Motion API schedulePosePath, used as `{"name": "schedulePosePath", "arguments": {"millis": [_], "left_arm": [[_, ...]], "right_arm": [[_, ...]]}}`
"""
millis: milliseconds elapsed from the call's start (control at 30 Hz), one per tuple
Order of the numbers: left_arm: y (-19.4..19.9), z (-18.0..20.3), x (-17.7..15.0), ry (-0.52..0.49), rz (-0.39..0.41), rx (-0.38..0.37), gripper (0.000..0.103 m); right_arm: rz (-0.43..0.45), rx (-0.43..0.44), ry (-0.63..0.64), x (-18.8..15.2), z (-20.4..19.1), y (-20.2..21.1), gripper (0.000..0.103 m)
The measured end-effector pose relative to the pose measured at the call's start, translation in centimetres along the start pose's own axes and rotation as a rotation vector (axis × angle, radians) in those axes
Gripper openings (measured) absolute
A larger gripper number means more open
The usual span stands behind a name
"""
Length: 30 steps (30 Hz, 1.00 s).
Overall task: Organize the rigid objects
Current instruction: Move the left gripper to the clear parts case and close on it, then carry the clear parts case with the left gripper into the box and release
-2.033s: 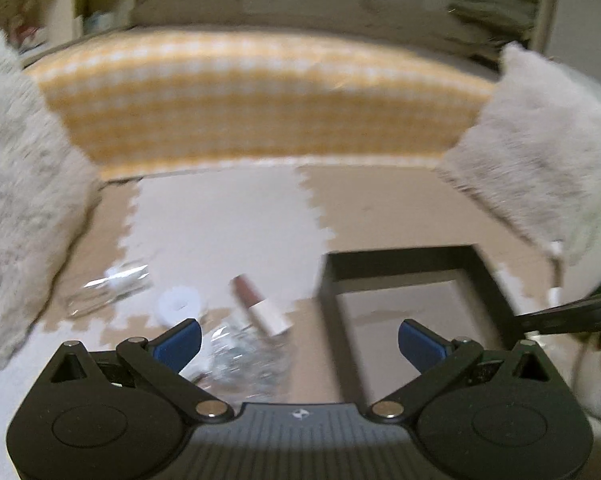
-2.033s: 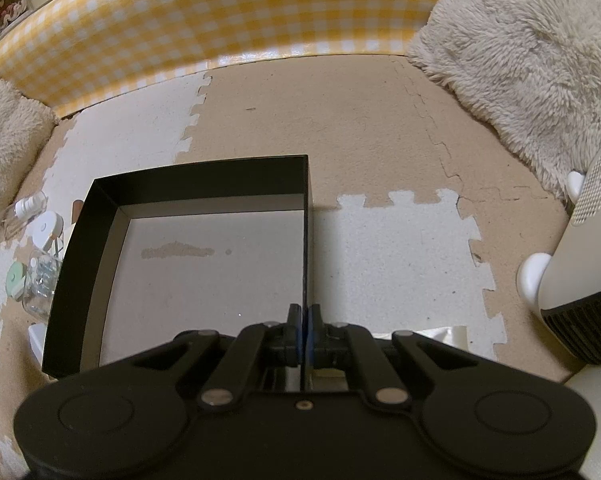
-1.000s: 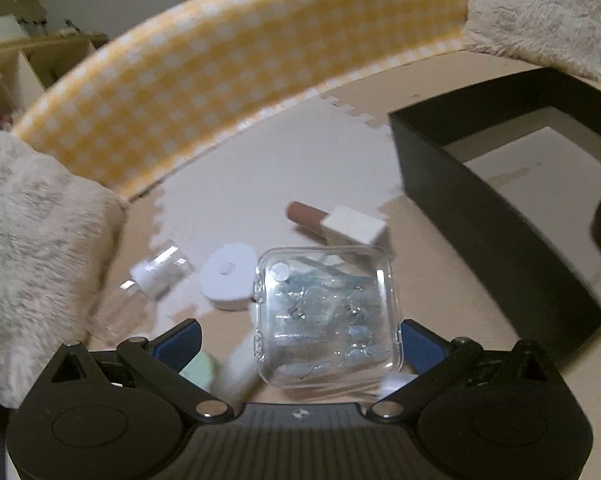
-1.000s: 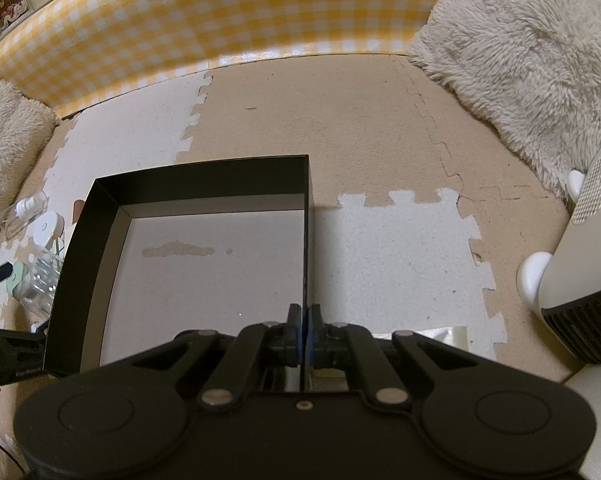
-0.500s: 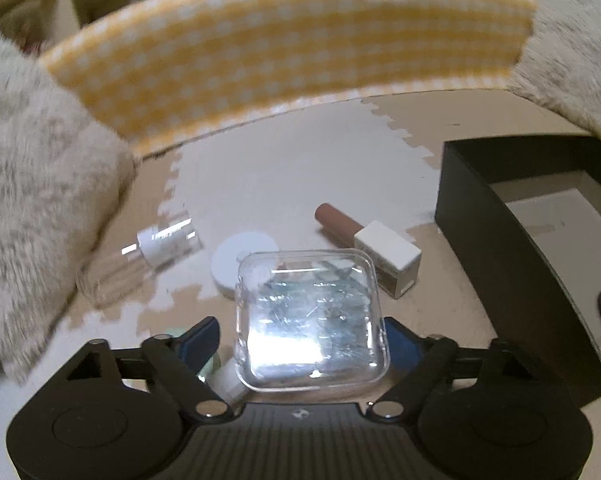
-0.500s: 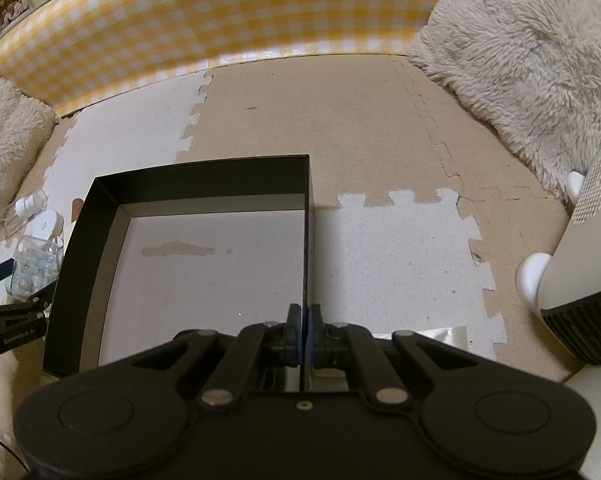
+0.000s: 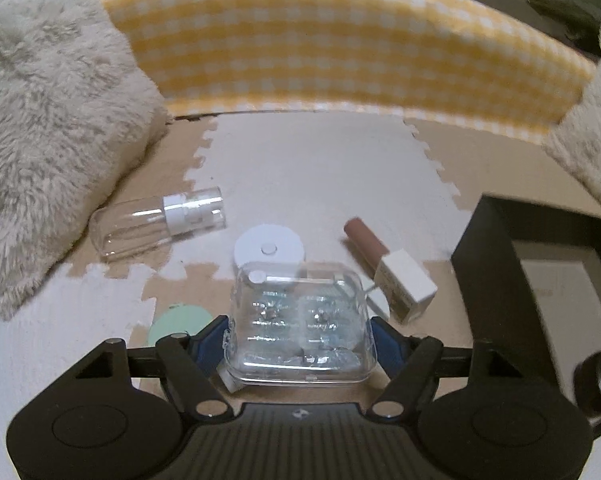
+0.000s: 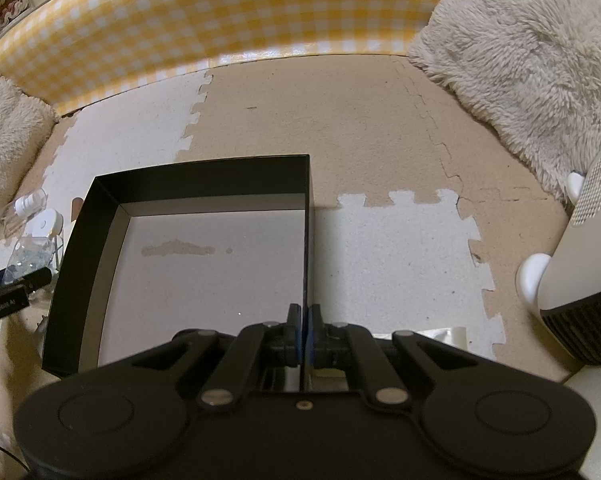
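My left gripper (image 7: 299,340) is shut on a clear plastic case (image 7: 300,328) holding shiny bits, just above the floor mat. Behind it lie a white round lid (image 7: 269,249), a brown tube with a white cap (image 7: 388,268), a clear bottle (image 7: 156,226) on its side and a mint green disc (image 7: 178,322). The black box (image 8: 204,256) stands open to the right of them; its left wall shows in the left wrist view (image 7: 496,280). My right gripper (image 8: 304,334) is shut on the box's right wall.
Fluffy cream cushions sit at the left (image 7: 48,132) and back right (image 8: 520,56). A yellow checked barrier (image 7: 340,48) runs along the back. A white appliance (image 8: 580,264) stands at the right of the box. The floor is jigsaw foam mat (image 8: 400,248).
My left gripper dropped toward the small objects and closed on the clear plastic case. The right gripper and the box have not moved.
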<state>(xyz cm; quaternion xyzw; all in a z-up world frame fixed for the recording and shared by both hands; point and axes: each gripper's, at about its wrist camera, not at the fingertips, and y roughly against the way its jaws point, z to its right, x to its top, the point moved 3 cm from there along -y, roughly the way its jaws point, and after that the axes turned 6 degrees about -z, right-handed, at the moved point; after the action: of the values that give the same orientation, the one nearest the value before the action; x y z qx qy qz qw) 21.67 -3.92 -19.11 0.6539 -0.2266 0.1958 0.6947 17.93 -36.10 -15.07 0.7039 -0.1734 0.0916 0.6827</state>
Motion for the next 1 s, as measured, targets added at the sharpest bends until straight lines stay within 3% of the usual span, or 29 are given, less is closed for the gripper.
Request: {"name": "schedulePosePath", "arguments": {"millis": [233,400,533,633,833,1000], "left_arm": [[1.2,0.6,0.9,0.018,0.040,-0.034,0.075],[0.4,0.9,0.2,-0.024,-0.060,-0.010,0.075],[0.0,1.0,-0.7,-0.110,-0.137,0.071,0.075],[-0.3,0.2,-1.3,-0.085,-0.180,0.083,0.075],[-0.3,-0.3,-1.4,-0.019,-0.157,0.068,0.088],[-0.5,-0.1,-1.3,-0.028,-0.149,0.070,0.086]], "right_arm": [[0.000,-0.001,0.002,0.0,0.0,0.0,0.003],[0.000,0.000,0.001,0.0,0.0,0.0,0.003],[0.000,-0.001,0.001,0.0,0.0,0.0,0.003],[0.000,-0.001,0.002,0.0,0.0,0.0,0.003],[0.000,-0.001,0.001,0.0,0.0,0.0,0.003],[0.000,-0.002,0.002,0.0,0.0,0.0,0.003]]}}
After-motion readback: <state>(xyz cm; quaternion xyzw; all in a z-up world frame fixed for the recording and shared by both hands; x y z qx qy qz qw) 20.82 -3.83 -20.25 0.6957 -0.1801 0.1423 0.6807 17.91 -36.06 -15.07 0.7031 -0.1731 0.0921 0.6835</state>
